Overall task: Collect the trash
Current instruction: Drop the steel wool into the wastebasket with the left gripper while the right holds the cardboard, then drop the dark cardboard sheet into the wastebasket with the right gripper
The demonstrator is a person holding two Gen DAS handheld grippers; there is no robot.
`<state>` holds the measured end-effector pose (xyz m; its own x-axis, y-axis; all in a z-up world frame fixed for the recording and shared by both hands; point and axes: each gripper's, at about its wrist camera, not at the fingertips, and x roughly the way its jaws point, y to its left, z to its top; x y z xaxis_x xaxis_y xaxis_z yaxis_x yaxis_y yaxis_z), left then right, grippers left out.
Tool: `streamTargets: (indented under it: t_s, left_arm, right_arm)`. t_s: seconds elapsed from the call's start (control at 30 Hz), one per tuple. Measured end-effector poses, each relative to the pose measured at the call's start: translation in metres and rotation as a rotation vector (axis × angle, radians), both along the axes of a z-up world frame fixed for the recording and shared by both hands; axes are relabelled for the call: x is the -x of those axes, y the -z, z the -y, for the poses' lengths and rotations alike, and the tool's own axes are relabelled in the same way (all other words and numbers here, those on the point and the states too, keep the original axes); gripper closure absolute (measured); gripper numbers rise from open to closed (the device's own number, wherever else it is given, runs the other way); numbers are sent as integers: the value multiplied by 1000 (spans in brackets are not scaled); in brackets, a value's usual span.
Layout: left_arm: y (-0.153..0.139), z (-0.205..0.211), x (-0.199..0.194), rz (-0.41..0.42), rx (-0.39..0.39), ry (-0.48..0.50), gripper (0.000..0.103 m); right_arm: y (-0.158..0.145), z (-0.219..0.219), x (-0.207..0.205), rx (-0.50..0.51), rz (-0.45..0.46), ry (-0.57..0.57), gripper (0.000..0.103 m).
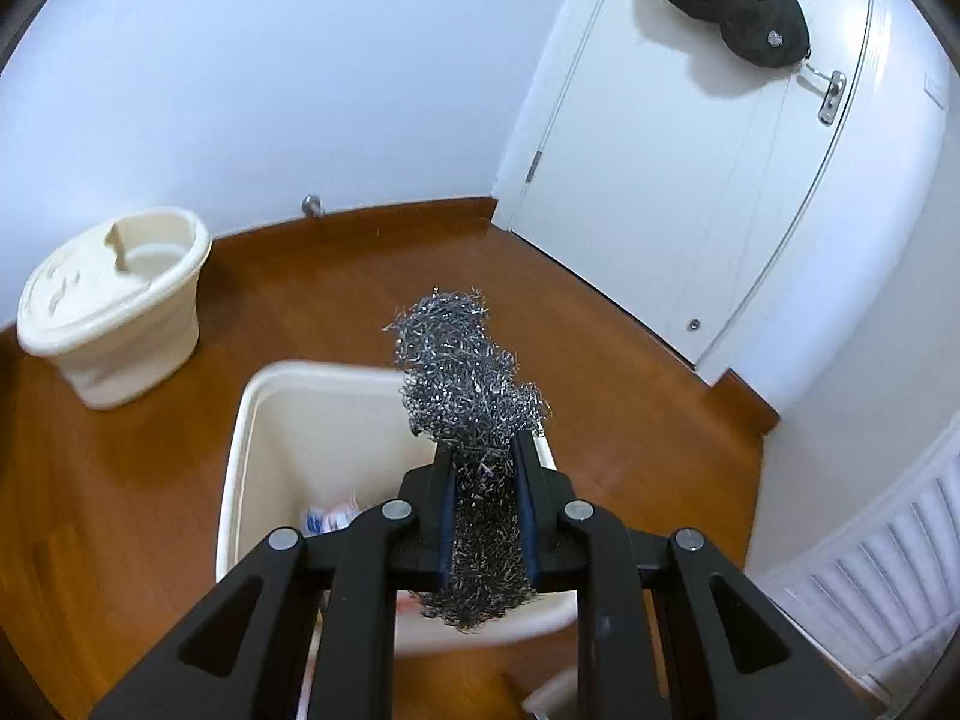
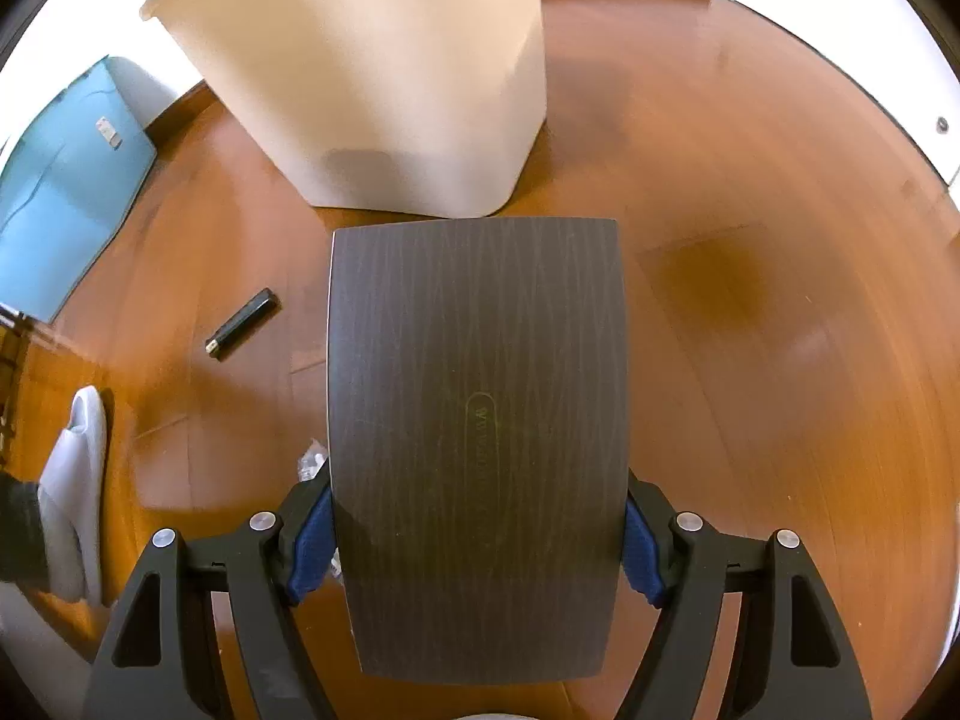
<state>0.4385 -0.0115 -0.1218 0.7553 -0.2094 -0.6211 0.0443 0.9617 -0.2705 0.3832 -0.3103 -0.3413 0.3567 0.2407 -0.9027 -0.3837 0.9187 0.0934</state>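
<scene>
The left gripper (image 1: pixel 485 480) has its fingers clenched on a steel wool scourer (image 1: pixel 468 372), a springy wiry tangle with its long axis running out past the tips. The open cream bin (image 1: pixel 264 420) sits right below and just left of it, so dropping it looks like the obvious next move. The right gripper (image 2: pixel 480 534) is grasping a flat dark wood-grain board (image 2: pixel 480 420) by its side edges, with a black lighter (image 2: pixel 243 324) lying on the wood floor (image 2: pixel 750 330) to the left.
</scene>
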Motion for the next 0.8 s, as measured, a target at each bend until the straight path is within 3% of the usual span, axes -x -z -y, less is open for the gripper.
streamTargets:
  t_s: [0.07, 0.17, 0.23, 0.27, 0.37, 0.5, 0.63, 0.8]
  left_arm:
    - [9, 3, -16, 6, -67, -18, 87]
    - [34, 2, -33, -50, -98, -41, 86]
    - [50, 3, -40, -84, -118, -46, 77]
    - [56, 4, -42, -106, -132, -45, 67]
    - [55, 1, -42, -105, -136, -57, 19]
    - [45, 2, -26, -61, -166, -47, 18]
    - [35, -4, 14, -40, -181, -41, 18]
    - [54, -12, 75, -103, -205, -62, 17]
  right_arm:
    - [2, 2, -2, 7, -6, 14, 25]
    - [4, 3, -6, 18, -13, 16, 25]
    - [4, 4, -3, 28, -15, 17, 25]
    - [6, 4, -1, 32, -14, 18, 25]
    - [7, 2, -1, 44, -17, 24, 25]
    - [3, 2, -2, 59, -13, 25, 25]
    - [-9, 6, -3, 69, 14, 39, 25]
    - [-57, 15, -15, 72, 99, 74, 25]
